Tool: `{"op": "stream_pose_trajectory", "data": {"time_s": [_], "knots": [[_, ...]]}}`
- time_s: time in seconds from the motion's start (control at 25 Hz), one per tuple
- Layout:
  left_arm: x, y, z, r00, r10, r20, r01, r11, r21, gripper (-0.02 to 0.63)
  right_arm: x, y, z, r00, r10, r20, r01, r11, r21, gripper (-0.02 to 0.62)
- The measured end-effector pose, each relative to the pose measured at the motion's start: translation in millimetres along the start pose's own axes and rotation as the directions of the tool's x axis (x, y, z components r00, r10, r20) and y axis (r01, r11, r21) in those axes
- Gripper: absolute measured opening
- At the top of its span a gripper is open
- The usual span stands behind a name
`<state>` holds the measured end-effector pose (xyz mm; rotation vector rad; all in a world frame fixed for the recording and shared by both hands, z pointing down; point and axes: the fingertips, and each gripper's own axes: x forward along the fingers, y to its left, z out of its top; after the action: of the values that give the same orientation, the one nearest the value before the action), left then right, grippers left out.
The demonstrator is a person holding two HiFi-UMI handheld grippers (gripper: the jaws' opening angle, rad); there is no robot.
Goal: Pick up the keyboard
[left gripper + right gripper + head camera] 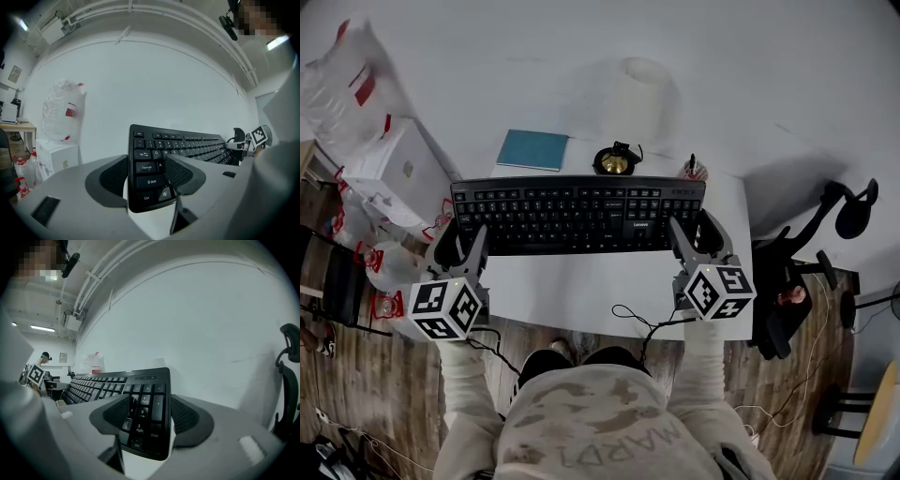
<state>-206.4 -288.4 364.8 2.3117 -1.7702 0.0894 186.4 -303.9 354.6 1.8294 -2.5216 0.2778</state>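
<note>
**Over the white table, a keyboard gripped at both ends**

We hold the black keyboard crosswise at twelve o'clock. Our left gripper has its jaws clamped on the nine o'clock end, by Shift. Our right gripper has its jaws clamped on the three o'clock end, at the number pad.

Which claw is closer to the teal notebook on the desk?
Left. The left claw grips the keyboard's left end, in front of the teal notebook; the right claw grips the right end, farther away.
</note>
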Motion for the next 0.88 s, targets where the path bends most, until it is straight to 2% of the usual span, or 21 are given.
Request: {"op": "stream_pose_trajectory", "data": {"time_s": [0.52, 0.88], "knots": [[-12, -34, 42, 0.994, -0.040, 0.105, 0.035, 0.998, 0.048, 0.249, -36, -11, 40, 0.994, -0.024, 0.107, 0.026, 1.000, -0.015, 0.282], [-23, -36, 63, 0.983, -0.065, 0.170, 0.055, 0.996, 0.065, 0.249, -51, 0, 61, 0.986, -0.037, 0.163, 0.043, 0.998, -0.036, 0.279]]}}
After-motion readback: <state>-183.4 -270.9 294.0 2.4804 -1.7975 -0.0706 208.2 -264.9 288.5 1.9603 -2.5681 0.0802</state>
